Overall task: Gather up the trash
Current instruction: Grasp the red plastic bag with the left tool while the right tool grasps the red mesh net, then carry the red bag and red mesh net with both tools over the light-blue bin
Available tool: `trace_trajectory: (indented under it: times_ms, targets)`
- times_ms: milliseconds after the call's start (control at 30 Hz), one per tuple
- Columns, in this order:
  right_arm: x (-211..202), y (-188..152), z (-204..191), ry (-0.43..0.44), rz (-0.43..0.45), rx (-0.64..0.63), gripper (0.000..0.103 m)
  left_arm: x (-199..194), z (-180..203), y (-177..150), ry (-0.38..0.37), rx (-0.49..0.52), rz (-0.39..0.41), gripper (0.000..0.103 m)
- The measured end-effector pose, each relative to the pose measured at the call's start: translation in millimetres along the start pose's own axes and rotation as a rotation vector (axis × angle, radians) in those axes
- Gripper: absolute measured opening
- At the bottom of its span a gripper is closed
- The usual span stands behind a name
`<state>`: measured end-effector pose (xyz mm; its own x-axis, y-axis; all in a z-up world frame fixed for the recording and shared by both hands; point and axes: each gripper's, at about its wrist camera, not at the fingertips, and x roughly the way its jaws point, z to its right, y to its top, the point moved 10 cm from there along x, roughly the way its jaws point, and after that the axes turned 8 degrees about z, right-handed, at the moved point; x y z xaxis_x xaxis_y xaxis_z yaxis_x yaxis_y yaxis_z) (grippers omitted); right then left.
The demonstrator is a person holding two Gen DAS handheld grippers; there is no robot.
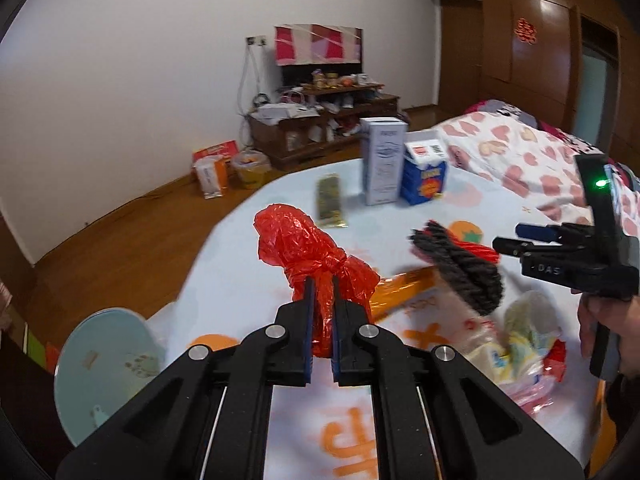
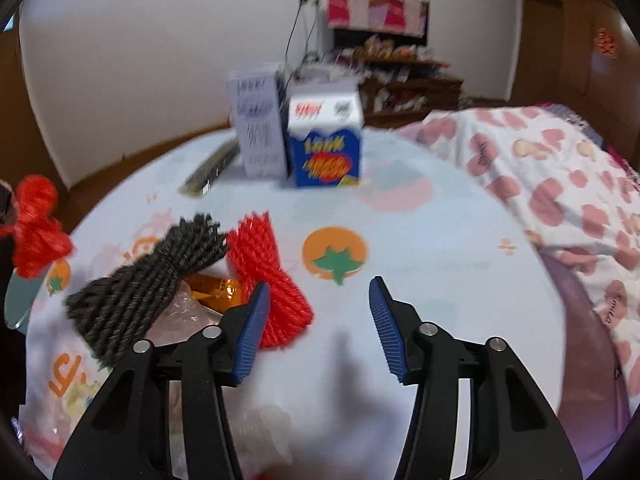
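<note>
The red plastic bag (image 1: 316, 256), knotted at its neck, is hanging over the near edge of the bed sheet (image 2: 400, 240), pinched just below the knot by the left gripper (image 1: 321, 292), whose jaws are clamped tight on the plastic. Judged best practice: keep the grip firm and lift clear of the sheet before carrying. The right gripper (image 2: 320, 312) is standing half open and empty, beside the red net (image 2: 268, 264) and grey net (image 2: 152, 280), likely the next pieces of trash.
</note>
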<state>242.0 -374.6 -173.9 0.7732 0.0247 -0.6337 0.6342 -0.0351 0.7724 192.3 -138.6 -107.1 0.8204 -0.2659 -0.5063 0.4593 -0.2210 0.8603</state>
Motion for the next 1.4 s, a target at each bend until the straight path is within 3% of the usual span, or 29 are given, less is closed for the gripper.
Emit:
trace_trajectory:
  times_ms: [167, 300, 467, 733, 1067, 1400]
  targets:
    - [25, -19, -14, 0.054, -0.096, -0.027, 0.013, 1, -22, -16, 0.039, -0.015, -0.027, 0.006]
    - [12, -15, -15, 0.041, -0.052, -0.025, 0.012, -4, -37, -21, 0.056, -0.045, -0.027, 0.006]
    - [-18, 17, -16, -0.024, 0.053, -0.034, 0.012, -22, -56, -18, 0.085, -0.075, 0.005, 0.006]
    - [-52, 54, -68, 0.040, 0.182, -0.062, 0.012, -39, -79, -19, 0.116, -0.110, 0.020, 0.006]
    - [-51, 60, -157, 0.153, 0.194, -0.131, 0.012, -62, -120, -29, 0.223, -0.147, 0.042, 0.006]
    - [-47, 55, -224, 0.212, 0.194, -0.201, 0.012, -81, -156, -33, 0.288, -0.163, 0.065, 0.006]
